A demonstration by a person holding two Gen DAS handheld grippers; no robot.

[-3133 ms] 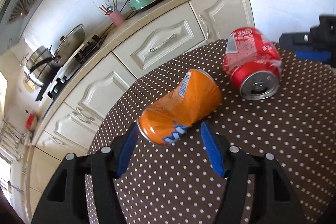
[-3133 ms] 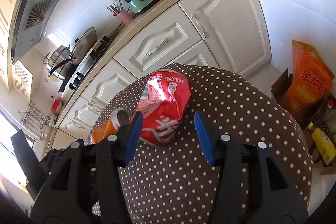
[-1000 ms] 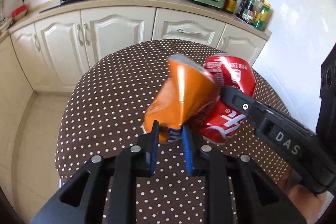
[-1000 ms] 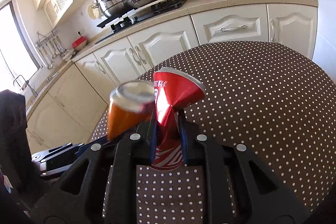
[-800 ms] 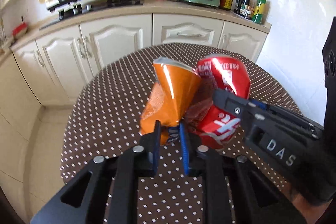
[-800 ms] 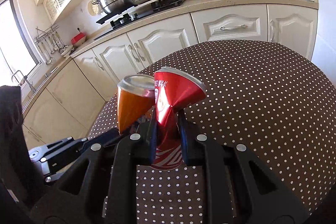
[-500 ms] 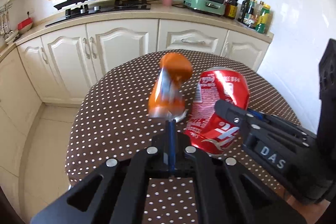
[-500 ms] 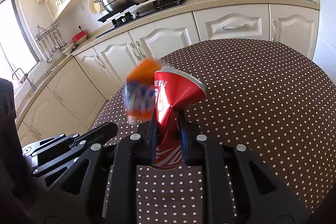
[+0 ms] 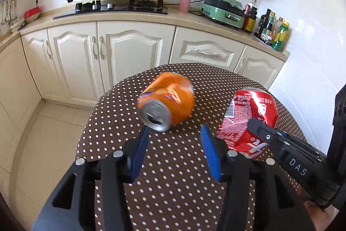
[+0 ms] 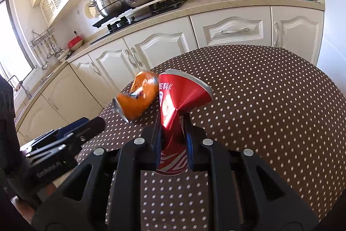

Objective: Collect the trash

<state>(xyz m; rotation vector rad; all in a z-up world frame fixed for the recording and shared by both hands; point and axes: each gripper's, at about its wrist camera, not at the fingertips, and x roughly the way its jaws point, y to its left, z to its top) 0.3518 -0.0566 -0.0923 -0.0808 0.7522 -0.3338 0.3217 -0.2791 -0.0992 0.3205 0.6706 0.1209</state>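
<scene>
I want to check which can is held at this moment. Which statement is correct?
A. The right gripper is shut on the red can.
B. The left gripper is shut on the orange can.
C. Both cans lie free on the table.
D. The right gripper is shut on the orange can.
A: the right gripper pinches the crushed red can flat between its pads, while the orange can lies ahead of the open left gripper, whose jaws have just been opening.
</scene>
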